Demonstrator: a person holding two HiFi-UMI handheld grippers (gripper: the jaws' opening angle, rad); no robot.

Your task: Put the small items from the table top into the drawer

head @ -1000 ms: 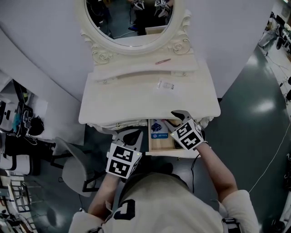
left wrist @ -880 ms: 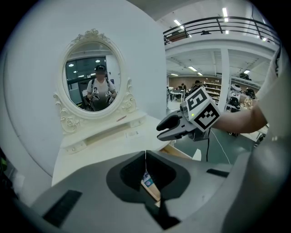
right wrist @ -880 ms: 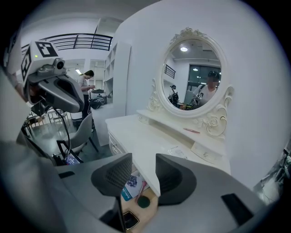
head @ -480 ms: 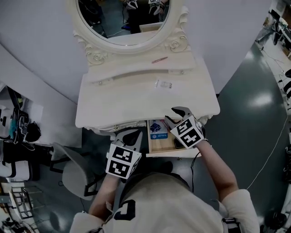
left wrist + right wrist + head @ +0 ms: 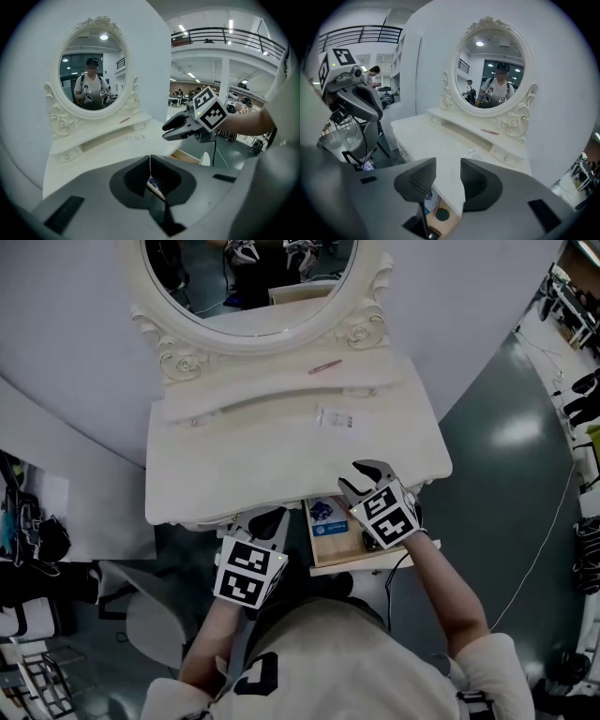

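A clear packet lies on the white dressing table, and a thin pink item rests on the shelf under the mirror. The open drawer holds a blue packet and a round dark item. My right gripper hovers open and empty over the table's front edge above the drawer. My left gripper sits shut and empty below the table edge, left of the drawer. The packet and the pink item lie ahead of the right gripper.
An oval mirror in a carved frame stands at the back of the table. A grey chair is low on the left, with dark equipment beyond it. Dark floor lies to the right.
The head view has swung, so the table sits further left and higher in the picture. Both grippers hold nearly the same places by the drawer; their jaws have not changed.
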